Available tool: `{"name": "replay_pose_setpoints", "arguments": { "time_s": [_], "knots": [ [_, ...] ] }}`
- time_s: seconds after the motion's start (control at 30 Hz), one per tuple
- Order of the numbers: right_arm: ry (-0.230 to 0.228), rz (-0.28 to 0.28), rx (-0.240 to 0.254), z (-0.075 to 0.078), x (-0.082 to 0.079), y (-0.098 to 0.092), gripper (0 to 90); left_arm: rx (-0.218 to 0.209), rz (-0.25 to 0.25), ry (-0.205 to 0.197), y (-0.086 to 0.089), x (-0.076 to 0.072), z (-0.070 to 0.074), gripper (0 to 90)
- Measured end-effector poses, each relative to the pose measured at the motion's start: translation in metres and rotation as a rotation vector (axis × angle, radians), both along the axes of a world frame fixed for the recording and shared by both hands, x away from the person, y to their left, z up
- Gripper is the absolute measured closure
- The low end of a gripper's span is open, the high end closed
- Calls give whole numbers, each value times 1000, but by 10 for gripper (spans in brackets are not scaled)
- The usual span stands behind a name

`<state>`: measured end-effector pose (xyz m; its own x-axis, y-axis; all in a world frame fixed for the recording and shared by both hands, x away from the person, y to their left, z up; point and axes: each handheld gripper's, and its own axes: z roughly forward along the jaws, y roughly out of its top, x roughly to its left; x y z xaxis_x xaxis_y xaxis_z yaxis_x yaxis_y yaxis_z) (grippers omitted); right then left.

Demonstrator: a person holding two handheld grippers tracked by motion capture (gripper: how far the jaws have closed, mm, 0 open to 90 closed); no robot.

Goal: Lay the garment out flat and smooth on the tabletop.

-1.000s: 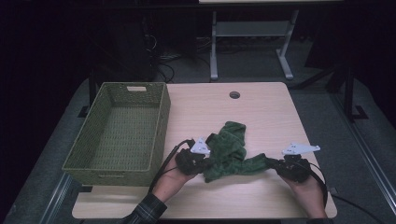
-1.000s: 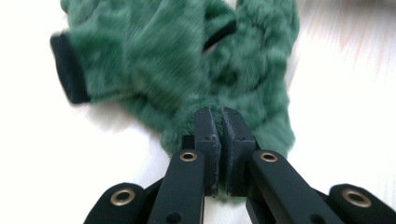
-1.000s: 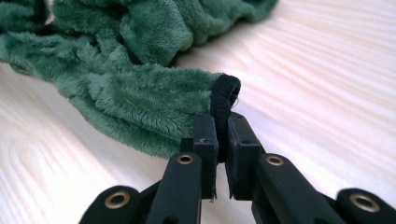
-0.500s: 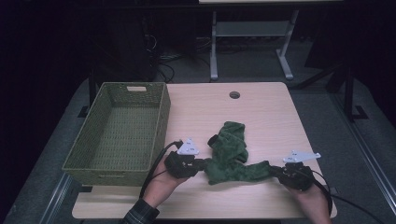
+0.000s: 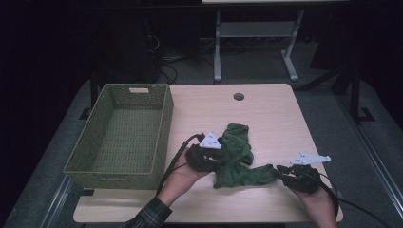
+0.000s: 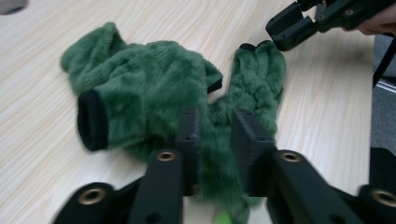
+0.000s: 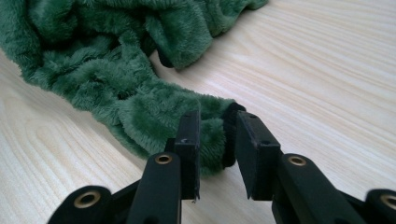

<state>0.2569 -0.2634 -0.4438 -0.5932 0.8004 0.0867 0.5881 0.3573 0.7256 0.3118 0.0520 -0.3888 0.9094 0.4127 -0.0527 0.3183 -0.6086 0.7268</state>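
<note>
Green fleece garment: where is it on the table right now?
In the high view, the green fleece garment lies at the table's near centre, right of the wicker basket, stretched between the left hand-held gripper and the right hand-held gripper.

room: dark | floor [image 5: 266,71]: grey | table [image 5: 266,118]: light wood | frame [image 5: 252,33]: pale metal, behind

Black gripper [image 6: 215,135] jaws, brass screws, plaid sleeve [image 5: 149,216]
</note>
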Motion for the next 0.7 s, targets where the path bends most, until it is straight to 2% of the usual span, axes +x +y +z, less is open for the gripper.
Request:
{"name": "replay_pose_setpoints", "arguments": {
  "time_s": [0.17, 0.23, 0.3, 0.33, 0.4, 0.43, 0.57, 0.7],
  "knots": [
    [7, 6, 4, -3, 5, 3, 692, 43, 16, 56, -9, 16, -17, 607],
    [11, 9, 2, -4, 7, 4, 688, 48, 10, 87, -8, 19, -24, 561],
    [10, 11, 1, -5, 8, 4, 685, 62, 13, 101, -7, 18, -28, 555],
    [10, 14, -1, -5, 8, 4, 685, 61, 0, 120, -5, 17, -30, 585],
    [15, 11, 1, -5, 8, 5, 685, 69, -14, 122, -2, 13, -30, 770],
    [13, 12, 2, -5, 8, 5, 685, 74, -24, 120, 0, 12, -29, 820],
    [10, 17, 3, -4, 8, 8, 685, 36, -17, 108, 12, 2, -20, 839],
    [8, 23, 0, -4, 7, 9, 685, -9, -11, 107, 29, -13, -14, 821]
  ]
}}
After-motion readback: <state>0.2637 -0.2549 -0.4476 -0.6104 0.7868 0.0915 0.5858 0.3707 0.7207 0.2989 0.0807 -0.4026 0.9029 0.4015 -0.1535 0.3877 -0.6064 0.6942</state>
